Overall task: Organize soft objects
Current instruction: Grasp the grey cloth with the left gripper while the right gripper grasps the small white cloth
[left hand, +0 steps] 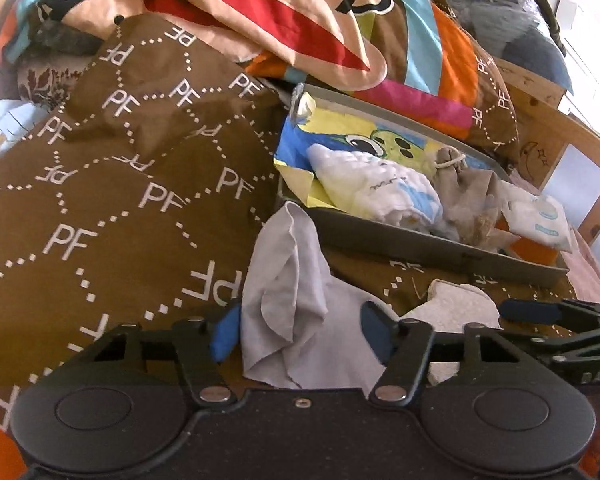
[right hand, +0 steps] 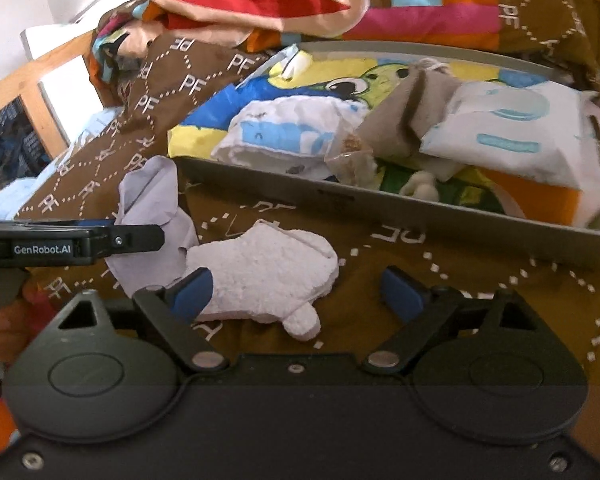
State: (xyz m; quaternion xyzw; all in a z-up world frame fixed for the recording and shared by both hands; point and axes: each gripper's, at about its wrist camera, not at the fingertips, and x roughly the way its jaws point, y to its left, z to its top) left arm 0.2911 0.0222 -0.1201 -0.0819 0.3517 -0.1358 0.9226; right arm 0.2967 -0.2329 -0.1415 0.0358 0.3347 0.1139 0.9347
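Soft objects remaining outside the grey tray point(left hand: 420, 246), a lilac cloth point(left hand: 288, 304) framed by the wide-open left hand-held gripper point(left hand: 300, 330) and a white fleecy piece point(right hand: 260, 268) at lower centre before the equally open right hand-held gripper point(right hand: 296, 290), are judged awaiting closure, lifting and transfer.

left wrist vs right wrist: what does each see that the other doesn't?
Only left wrist: dark bundled clothes at the top right, and a moon-and-stars drawing on the wooden bed frame.

Only right wrist: a small white plush piece low inside the gray tray, and the holder's fingers under the left tool's handle.

Both: the gray cloth between the open fingers of the left tool, the white fuzzy mitten in front of the open right tool, the tray, the brown PF blanket.
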